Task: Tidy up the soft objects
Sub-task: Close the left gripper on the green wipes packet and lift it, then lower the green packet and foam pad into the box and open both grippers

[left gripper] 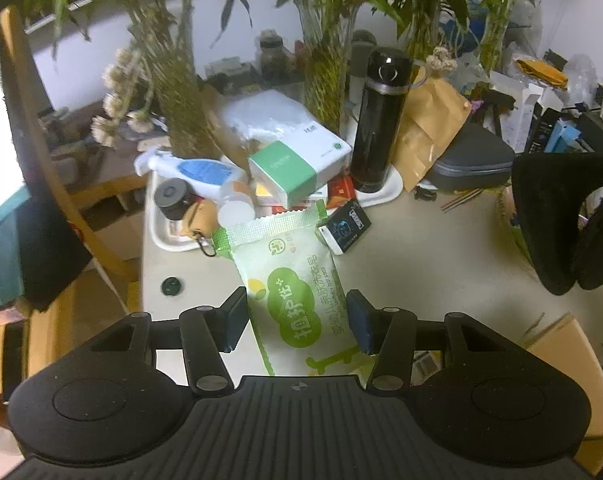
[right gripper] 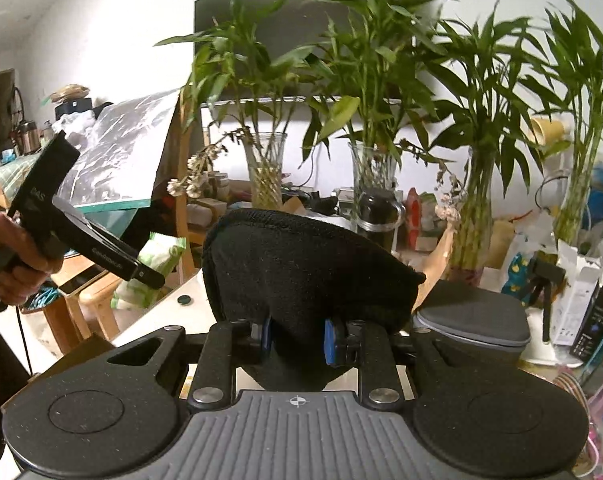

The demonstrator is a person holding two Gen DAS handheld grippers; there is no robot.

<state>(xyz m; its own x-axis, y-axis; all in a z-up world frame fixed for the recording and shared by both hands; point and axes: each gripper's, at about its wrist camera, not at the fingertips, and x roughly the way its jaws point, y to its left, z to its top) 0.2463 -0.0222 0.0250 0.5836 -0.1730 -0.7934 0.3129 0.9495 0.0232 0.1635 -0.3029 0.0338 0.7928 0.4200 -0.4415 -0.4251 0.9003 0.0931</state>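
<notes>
green-and-white soft pack (left gripper: 297,292) lengthwise above the table – black padded fabric piece (right gripper: 301,268) bunched, lifted

The green-and-white pouch (left gripper: 297,280) looked like thin, slightly glossy plastic film with crimped ends, while the black soft pad (right gripper: 301,268) had a matt, napped cloth surface. The black flask (left gripper: 375,120) was smooth and glossy with a metal band, beside a crinkled brown paper bag (left gripper: 429,128). The tabletop (left gripper: 421,264) appeared matt and pale.
</notes>
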